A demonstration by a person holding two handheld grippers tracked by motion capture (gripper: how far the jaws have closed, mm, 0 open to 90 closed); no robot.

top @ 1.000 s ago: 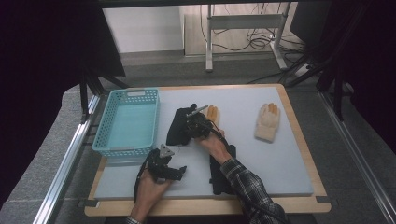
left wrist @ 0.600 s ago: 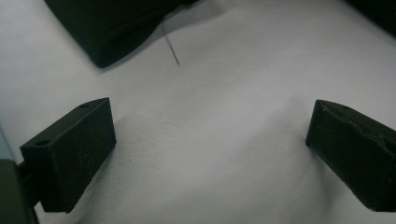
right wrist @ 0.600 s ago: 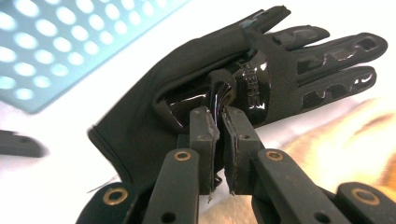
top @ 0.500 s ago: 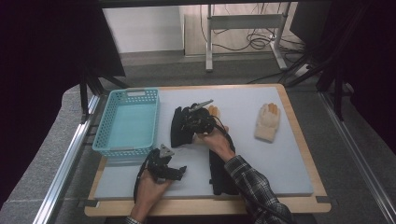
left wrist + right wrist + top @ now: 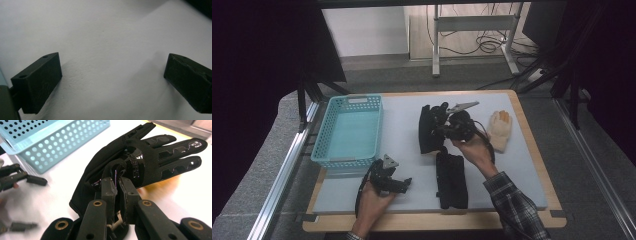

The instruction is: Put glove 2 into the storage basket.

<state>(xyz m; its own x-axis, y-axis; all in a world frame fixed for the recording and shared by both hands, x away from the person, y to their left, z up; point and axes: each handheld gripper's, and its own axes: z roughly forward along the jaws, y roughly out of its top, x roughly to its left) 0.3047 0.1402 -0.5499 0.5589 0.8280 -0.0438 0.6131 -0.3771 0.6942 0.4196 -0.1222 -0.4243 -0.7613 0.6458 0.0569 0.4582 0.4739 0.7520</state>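
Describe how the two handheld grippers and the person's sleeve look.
Both the left gripper and the right gripper are black, each topped by a grey three-cornered plate. A black cable trails from the left one. Brass-coloured pivots mark the right's linkages. The right sleeve is dark plaid.

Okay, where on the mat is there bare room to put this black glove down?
The blue basket is empty. The mat is bare between the basket and the glove held by the right gripper, and along the front right corner. It is crowded mid-mat, around the second black glove and the tan glove.
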